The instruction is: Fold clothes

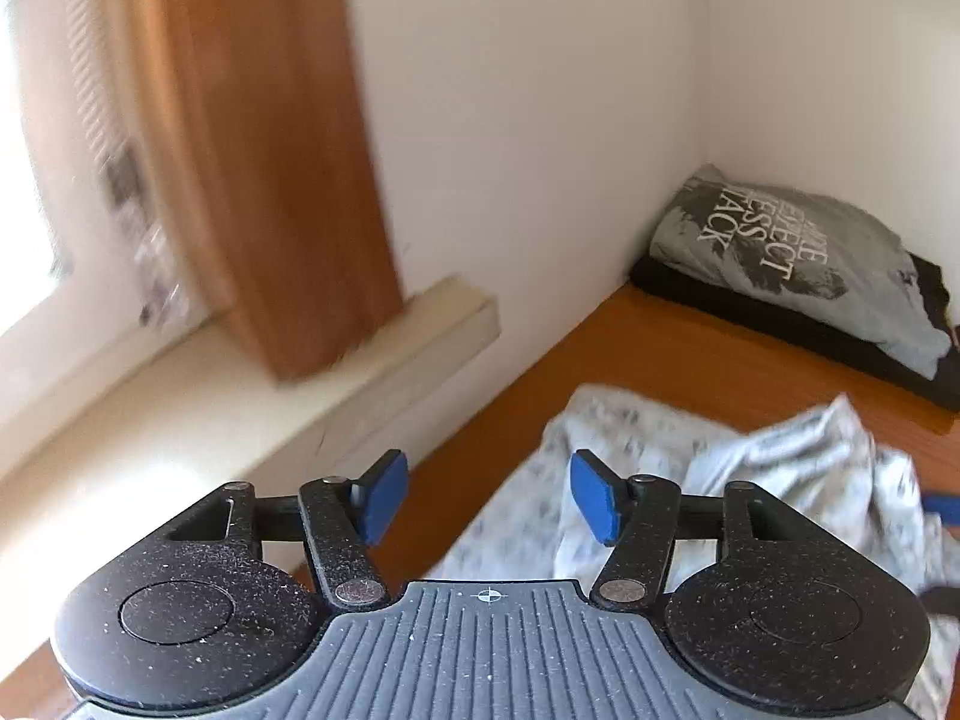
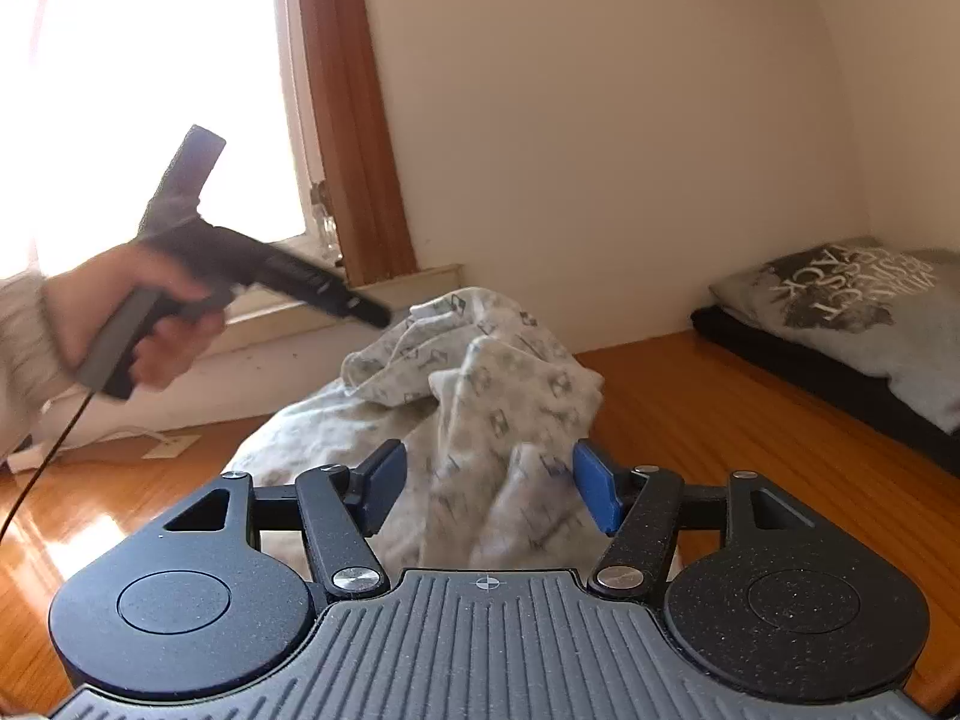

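**Two shirts stacked, one still crumpled**

Two folded shirts [image 2: 852, 312] sit stacked far ahead to my right, by the wall. The patterned garment [image 2: 480, 396] lies bunched on the table [image 2: 720, 420] just before my right tool [image 2: 489, 492], with no clear long axis. Both right and left tool [image 1: 489, 495] gape, empty.

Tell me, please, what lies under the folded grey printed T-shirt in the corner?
Under the grey printed T-shirt lies a flat black fabric item, showing along its edges on the wooden surface. What it is, or whether more lies beneath, is covered.
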Demonstrator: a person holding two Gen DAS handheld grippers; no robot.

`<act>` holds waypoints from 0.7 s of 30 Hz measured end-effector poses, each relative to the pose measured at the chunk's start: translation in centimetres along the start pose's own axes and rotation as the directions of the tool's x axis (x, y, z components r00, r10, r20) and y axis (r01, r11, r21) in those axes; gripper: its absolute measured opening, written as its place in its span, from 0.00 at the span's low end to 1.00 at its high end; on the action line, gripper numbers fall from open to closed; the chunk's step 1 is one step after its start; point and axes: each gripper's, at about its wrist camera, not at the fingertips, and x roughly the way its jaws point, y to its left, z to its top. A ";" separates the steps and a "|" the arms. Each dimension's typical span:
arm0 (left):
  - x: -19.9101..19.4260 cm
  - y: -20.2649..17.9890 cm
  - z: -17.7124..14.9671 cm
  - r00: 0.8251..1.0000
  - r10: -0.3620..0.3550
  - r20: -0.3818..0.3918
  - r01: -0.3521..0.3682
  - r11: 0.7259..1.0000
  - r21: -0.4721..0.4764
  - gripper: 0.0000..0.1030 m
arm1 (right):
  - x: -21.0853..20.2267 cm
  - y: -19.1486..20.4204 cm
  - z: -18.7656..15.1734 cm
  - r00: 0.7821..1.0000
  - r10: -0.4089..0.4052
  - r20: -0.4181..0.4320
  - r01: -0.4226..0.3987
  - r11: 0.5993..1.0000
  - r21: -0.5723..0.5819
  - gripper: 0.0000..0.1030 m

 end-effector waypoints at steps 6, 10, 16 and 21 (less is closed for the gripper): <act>-0.3 1.8 -3.8 0.998 -0.055 0.030 0.057 0.996 -0.062 0.62 | 1.2 -0.3 1.3 1.000 0.015 -0.027 -0.014 0.999 0.040 0.58; -0.3 2.2 -5.4 0.995 -0.087 0.048 0.090 0.994 -0.066 0.62 | 0.1 -1.2 1.8 0.999 -0.030 -0.012 0.030 0.998 0.049 0.04; -1.2 2.6 -7.1 0.985 -0.141 0.095 0.146 0.988 -0.054 0.63 | -5.4 -5.0 1.6 0.979 -0.205 0.017 0.200 0.968 0.149 0.05; -1.3 2.8 -8.3 0.973 -0.197 0.117 0.205 0.976 -0.068 0.64 | -6.8 -3.8 0.2 0.934 -0.354 -0.047 0.357 0.930 0.083 0.16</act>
